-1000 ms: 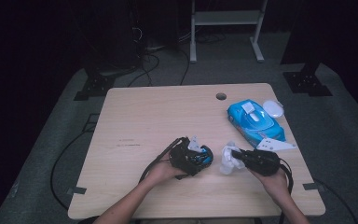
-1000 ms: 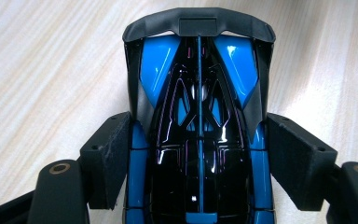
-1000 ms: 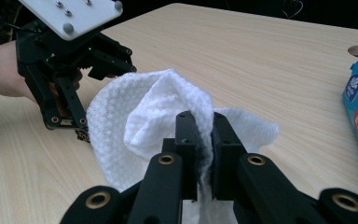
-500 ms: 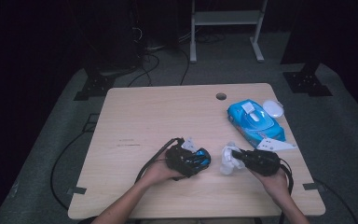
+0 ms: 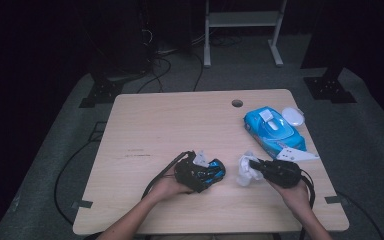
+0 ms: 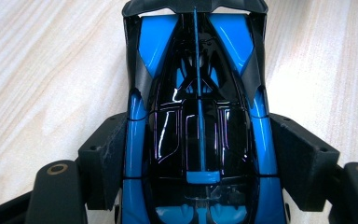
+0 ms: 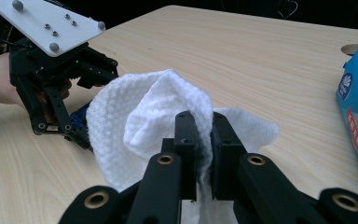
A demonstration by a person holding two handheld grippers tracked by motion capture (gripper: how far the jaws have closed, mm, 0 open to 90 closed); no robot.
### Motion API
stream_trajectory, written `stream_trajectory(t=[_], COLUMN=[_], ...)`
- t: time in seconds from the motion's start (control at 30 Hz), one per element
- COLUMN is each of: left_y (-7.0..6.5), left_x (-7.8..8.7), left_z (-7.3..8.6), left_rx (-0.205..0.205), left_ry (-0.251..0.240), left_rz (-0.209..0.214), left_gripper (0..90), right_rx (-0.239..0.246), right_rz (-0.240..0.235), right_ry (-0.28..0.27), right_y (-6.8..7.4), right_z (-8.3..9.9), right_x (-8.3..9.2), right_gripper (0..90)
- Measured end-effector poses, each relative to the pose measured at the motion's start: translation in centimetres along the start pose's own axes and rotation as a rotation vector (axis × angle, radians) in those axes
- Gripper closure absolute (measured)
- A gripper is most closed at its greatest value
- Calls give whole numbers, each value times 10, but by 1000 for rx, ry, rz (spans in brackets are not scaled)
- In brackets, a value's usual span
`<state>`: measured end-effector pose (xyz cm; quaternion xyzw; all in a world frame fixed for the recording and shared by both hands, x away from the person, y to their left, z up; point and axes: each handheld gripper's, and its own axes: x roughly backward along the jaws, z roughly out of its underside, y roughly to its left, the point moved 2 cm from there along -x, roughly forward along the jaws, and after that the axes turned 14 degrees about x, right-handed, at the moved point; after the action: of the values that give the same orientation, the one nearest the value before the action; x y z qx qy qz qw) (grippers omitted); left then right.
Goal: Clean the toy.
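A blue wipes pack (image 5: pixel 272 131) is seen lying shut at the counter's (image 5: pixel 180 120) right side. A blue toy car (image 6: pixel 198 126) is clamped on the counter between the left gripper's (image 5: pixel 207 172) fingers, which have just been closing. A white wipe (image 7: pixel 144 116) is pinched by the right gripper's (image 7: pixel 204 140) nearly shut fingers, held level just beside the car.

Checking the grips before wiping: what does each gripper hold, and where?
Left gripper clamps the blue toy car across its sides. Right gripper pinches a fold of the white wipe.

A glossy blue-and-black plastic toy car (image 6: pixel 198 116) is seen at frame centre. The wipe (image 7: pixel 144 112) is rendered as white, waffle-textured cloth. The surface (image 5: pixel 170 125) is shown as pale, matt wood grain. A shiny plastic wipes pack (image 5: pixel 272 131) is seen upper right.
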<state>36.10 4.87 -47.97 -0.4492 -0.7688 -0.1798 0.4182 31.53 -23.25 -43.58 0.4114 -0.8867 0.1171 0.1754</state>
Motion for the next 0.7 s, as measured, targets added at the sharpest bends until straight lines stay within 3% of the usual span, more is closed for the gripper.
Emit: stream_trajectory(t=[0.17, 0.37, 0.53, 0.7], left_y=[1, 9, 29, 41], left_x=[1, 3, -3, -19], left_z=[-5, -23, -45, -49], left_rx=[1, 1, 22, 43], left_ry=[-11, -18, -32, 3], left_rz=[7, -11, -43, -63], left_gripper=[261, 261, 260, 260], right_rx=[0, 3, 4, 0], right_rz=[1, 11, 32, 50], right_ry=[-3, -5, -2, 66], right_y=[0, -2, -9, -23], right_z=[-1, -1, 0, 12], right_x=[0, 2, 7, 14], right_gripper=[826, 827, 828, 828])
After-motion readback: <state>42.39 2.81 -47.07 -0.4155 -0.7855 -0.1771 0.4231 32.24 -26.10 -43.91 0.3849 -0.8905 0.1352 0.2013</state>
